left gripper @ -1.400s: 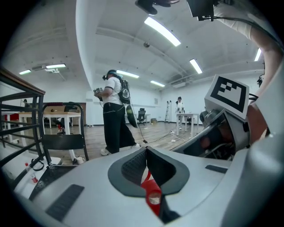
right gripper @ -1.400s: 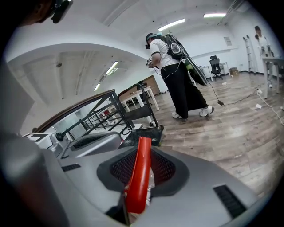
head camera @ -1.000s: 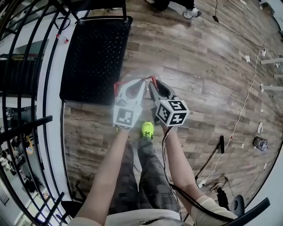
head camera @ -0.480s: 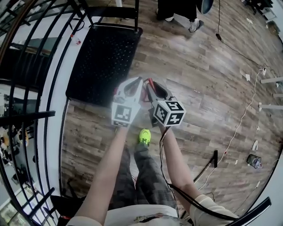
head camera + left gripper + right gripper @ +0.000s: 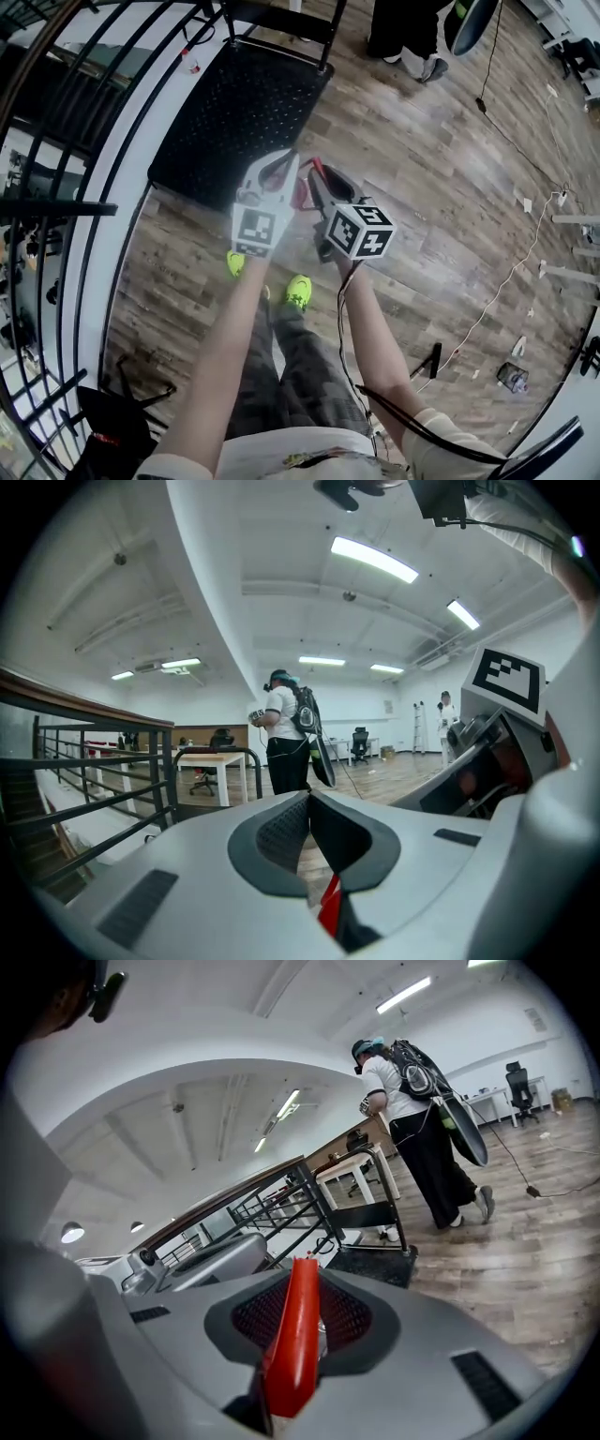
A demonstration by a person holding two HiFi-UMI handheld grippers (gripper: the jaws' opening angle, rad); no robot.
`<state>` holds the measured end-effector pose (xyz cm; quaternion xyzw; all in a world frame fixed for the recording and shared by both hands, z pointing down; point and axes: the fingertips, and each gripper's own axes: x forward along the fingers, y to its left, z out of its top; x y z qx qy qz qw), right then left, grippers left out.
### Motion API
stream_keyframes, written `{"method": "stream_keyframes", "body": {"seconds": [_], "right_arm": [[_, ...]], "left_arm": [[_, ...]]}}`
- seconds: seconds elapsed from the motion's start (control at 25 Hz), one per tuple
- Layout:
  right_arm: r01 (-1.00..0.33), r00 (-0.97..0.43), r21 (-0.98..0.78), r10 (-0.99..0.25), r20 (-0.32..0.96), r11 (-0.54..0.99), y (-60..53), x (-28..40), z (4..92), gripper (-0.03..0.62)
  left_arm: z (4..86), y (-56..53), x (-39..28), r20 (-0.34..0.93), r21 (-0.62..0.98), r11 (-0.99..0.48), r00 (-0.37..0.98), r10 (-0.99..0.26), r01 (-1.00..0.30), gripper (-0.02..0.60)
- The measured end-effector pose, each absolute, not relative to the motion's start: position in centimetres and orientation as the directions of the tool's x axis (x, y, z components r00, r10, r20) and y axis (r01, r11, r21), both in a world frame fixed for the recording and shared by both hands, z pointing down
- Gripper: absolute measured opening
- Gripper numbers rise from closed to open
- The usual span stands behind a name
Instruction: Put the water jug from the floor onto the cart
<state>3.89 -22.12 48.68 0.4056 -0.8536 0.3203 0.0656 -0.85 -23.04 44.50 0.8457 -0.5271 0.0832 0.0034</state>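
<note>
Left gripper view: left gripper (image 5: 309, 801) fingers together | right gripper (image 5: 307, 1269) fingers clamped on red strip (image 5: 292, 1344)

Floor: brown wooden planks (image 5: 441, 187), spreading right of the black metal railing (image 5: 56, 206).
Light: long bright strip lights (image 5: 373, 560) on the white ceiling, above the railing.
Furniture: white rectangular table (image 5: 211, 758) beyond the railing; black office chair (image 5: 360, 744) farther off.

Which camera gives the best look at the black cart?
Head view: the black cart shows nearly whole from above. The right gripper view catches its deck end and handle; the left gripper view, seemingly just the handle.
</note>
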Motion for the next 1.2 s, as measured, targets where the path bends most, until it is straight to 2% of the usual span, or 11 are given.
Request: {"method": "stream_keyframes", "body": {"seconds": [0.32, 1.2], "right_arm": [[-0.693, -0.713, -0.494, -0.598, 0.366, 0.525, -23.6, -3.7, 47.5, 0.086], [-0.681, -0.725, -0.506, -0.586, 0.362, 0.529, -29.9, -21.7, 47.2, 0.086]], "left_arm": [[44.1, -24.0, -7.0, 0.158, -0.085, -0.418, 0.402, -0.902, -0.904, 0.011], [44.4, -29.7, -25.1, 0.162, -0.059, -0.394, 0.381, -0.910, -0.917, 0.011]]}}
